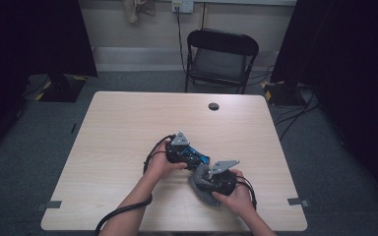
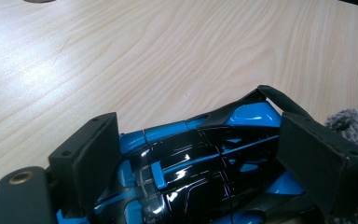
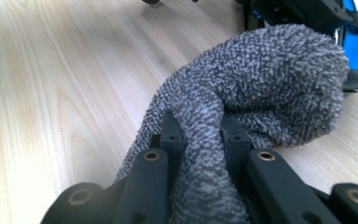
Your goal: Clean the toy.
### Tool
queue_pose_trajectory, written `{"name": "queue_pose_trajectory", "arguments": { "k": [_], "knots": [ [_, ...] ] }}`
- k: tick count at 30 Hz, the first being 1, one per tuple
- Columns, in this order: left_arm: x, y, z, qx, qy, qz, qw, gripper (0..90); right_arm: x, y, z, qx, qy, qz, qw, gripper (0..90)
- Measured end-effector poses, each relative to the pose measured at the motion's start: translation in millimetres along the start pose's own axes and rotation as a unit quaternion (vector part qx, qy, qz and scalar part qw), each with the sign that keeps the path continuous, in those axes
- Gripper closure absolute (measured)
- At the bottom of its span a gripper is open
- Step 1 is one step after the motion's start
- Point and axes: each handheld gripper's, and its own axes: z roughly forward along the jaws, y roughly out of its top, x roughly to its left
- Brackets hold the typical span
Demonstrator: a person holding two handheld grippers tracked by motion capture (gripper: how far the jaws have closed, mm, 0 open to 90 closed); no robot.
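Note:
A glossy blue and black toy car lies on the wooden table. My left gripper is shut on it, one jaw pressing each side of its body. In the high view the car pokes out to the right of the left gripper. A grey terry cloth is pinched between the jaws of my right gripper and bulges forward against the car's tail. In the high view the cloth bunches under the right gripper, just right of the car.
A round cable hole sits near the table's far edge. A black folding chair stands behind the table. Tape marks lie by the front corners. Bare wood stretches to the left and far side.

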Motion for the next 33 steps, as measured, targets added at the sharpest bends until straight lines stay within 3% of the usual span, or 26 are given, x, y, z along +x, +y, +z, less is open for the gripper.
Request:
{"name": "queue_pose_trajectory", "arguments": {
  "k": [9,13,24,33],
  "knots": [
    [-0.3,-0.4,-0.1,-0.001,0.001,0.0,1.0,13.5,-4.4,-2.8,-8.6,-0.003,0.016,-0.003,0.9999,75.8],
    [-0.3,-0.6,0.0,-0.003,0.0,0.0,1.0,13.5,-12.4,-7.5,-19.4,-0.007,0.006,0.008,0.9999,75.7],
    [-0.1,-0.8,0.0,-0.004,-0.001,0.0,1.0,13.5,-46.2,-17.3,-56.7,-0.018,-0.051,0.037,0.9979,75.6],
    [-0.4,-1.2,0.2,-0.006,0.0,0.001,1.0,13.6,-66.8,-21.7,-62.0,-0.036,-0.094,0.064,0.9929,75.5]
  ]
}}
